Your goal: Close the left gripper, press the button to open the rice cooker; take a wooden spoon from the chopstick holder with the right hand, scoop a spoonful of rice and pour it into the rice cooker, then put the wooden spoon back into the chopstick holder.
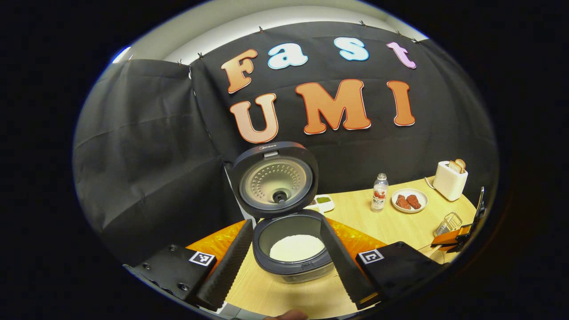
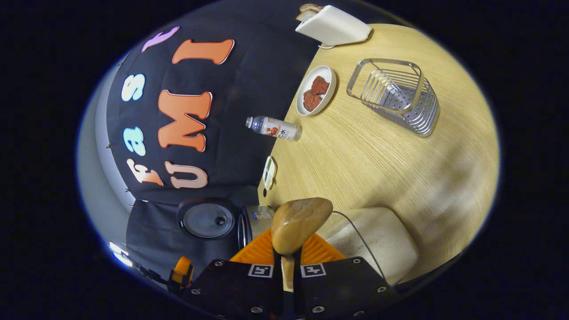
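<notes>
Wooden spoon (image 2: 298, 231), pale rounded bowl, is pinched by its handle in my right gripper (image 2: 287, 262), fingers narrow around it, view rolled sideways. Bowl looks empty, rice in the cooker already, so I judge the return step is left. Wire metal chopstick holder (image 2: 395, 95) stands well apart across the light wood table (image 2: 378, 169); risk: spoon twists in the thin pinch or clips the holder's rim and tips it. My left gripper (image 1: 289, 260) hangs wide, jaws framing the open dark grey rice cooker (image 1: 291, 249) with white rice (image 1: 297, 247) inside; drifting down could knock the raised lid (image 1: 275, 180).
</notes>
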Motion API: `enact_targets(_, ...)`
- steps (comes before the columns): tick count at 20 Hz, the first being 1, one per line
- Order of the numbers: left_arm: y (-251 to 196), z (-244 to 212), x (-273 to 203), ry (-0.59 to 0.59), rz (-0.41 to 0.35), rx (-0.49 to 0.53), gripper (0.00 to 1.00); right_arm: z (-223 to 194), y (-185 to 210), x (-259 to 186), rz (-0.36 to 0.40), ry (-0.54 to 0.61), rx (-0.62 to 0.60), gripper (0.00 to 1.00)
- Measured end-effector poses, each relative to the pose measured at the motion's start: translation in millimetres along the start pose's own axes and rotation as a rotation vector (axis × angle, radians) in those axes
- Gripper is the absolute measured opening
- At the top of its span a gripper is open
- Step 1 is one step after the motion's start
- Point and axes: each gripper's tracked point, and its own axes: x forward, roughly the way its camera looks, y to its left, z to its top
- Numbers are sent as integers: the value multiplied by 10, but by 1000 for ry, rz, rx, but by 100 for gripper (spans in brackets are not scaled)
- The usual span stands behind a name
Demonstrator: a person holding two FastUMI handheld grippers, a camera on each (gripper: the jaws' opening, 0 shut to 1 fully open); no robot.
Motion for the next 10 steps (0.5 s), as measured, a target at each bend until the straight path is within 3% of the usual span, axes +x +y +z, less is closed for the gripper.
enact_targets(5, -98, 76, -22, -22, 19, -28, 99, 234, 304, -165, 134, 9, 133, 8)
enact_targets(10, -17, 137, -57, -41, 61, -59, 99, 186, 760, -180, 243, 70, 221, 8)
